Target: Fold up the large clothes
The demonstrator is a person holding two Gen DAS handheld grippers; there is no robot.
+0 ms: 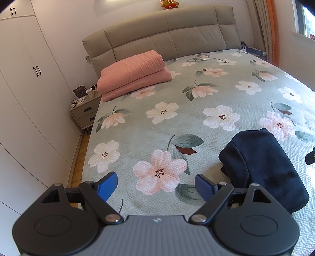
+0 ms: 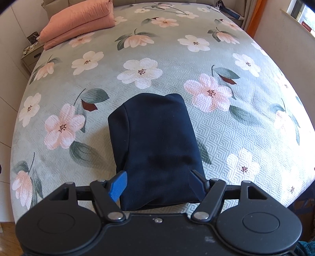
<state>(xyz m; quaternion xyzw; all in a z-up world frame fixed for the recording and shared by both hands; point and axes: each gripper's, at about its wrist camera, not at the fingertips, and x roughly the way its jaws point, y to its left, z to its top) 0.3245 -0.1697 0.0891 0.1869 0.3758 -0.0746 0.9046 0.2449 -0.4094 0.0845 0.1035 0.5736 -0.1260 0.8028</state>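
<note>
Navy garment [image 1: 263, 169], folded into a thick soft bundle with rounded edges, lies in the left wrist view on the near right part of the bed [image 1: 177, 126], whose cover is a quilted pale-green fabric with a raised maze-like pattern and large pink and white flowers. The left tool [image 1: 156, 187] hangs over bare cover to the left of the bundle, its blue-padded fingers [image 1: 107, 185] spread wide with nothing between them. Farther off, a folded pink quilt [image 1: 133, 72] in two puffy layers sits near the padded grey-beige headboard [image 1: 157, 33], and a small plush toy [image 1: 169, 4] sits on top of that headboard. White wardrobe doors [image 1: 29, 78] with dark handles line the left side, and a grey two-drawer nightstand [image 1: 84, 112] cluttered with small items stands between them and the bed. In the right wrist view the same navy garment [image 2: 155, 141] fills the centre, a smooth matte oblong lying lengthwise away from the camera. The right tool [image 2: 157, 185] straddles its near end with fingers set wide, the blue pad [image 2: 118, 185] just beside the left edge of the cloth and the other finger against the right edge; whether they press on it cannot be told. The pink quilt [image 2: 78, 21] lies at the far left corner, well apart.
</note>
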